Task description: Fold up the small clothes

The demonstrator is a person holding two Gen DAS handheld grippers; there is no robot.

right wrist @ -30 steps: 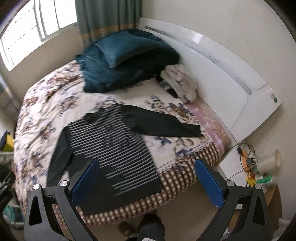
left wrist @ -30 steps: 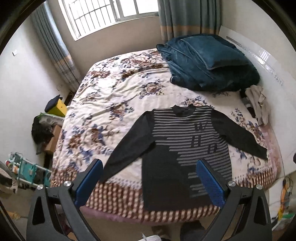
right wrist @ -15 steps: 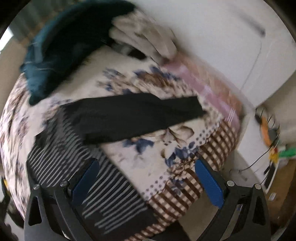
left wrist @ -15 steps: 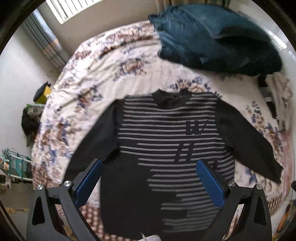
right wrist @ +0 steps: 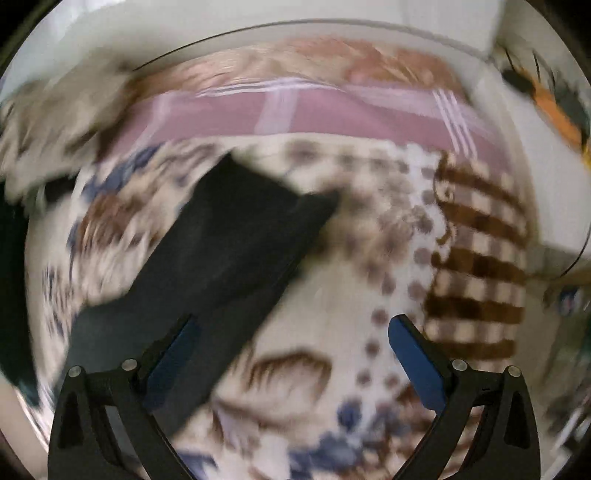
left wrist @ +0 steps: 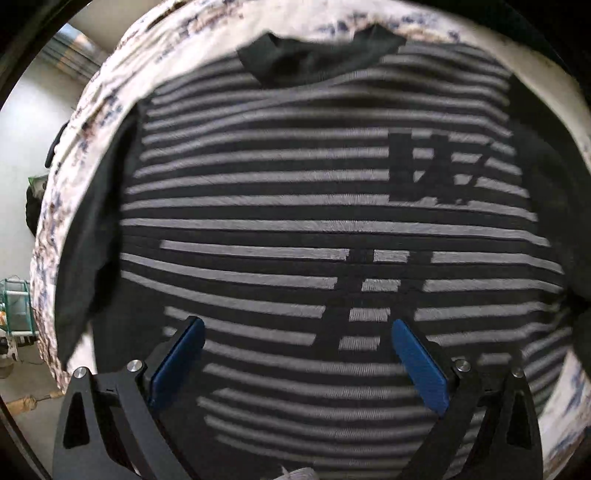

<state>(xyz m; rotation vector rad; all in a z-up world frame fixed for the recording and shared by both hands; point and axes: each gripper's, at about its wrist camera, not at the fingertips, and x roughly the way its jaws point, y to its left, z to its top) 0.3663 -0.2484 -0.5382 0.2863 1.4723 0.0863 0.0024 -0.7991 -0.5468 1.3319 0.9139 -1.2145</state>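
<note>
The left gripper (left wrist: 295, 334) is seen with its two blue-padded fingers (left wrist: 177, 360) spread wide apart, nothing held between them, close above the chest of one black sweater (left wrist: 280, 221) with grey horizontal stripes. The sweater is laid flat, front up, on a floral bedspread (left wrist: 103, 92), its black collar (left wrist: 317, 55) at the top of the view and its body filling nearly the whole frame. Two blocky black letter shapes are woven into the stripes, one upper right (left wrist: 439, 168) and one just beyond the right finger (left wrist: 384, 295); both are blurred and cannot be read with certainty. One dark sleeve (left wrist: 88, 236) is seen running down the left side. The right gripper (right wrist: 291, 332) is likewise shown with its two blue pads (right wrist: 417, 365) wide apart and empty, above the bed. In this heavily blurred view, the cuff end of one black sleeve (right wrist: 229, 251) lies on the flowered cover (right wrist: 332, 295), reaching from the left finger toward the centre. Beyond it are seen a brown checked border (right wrist: 480, 266), a pink striped sheet (right wrist: 295, 114) and a white headboard (right wrist: 184, 26).
</note>
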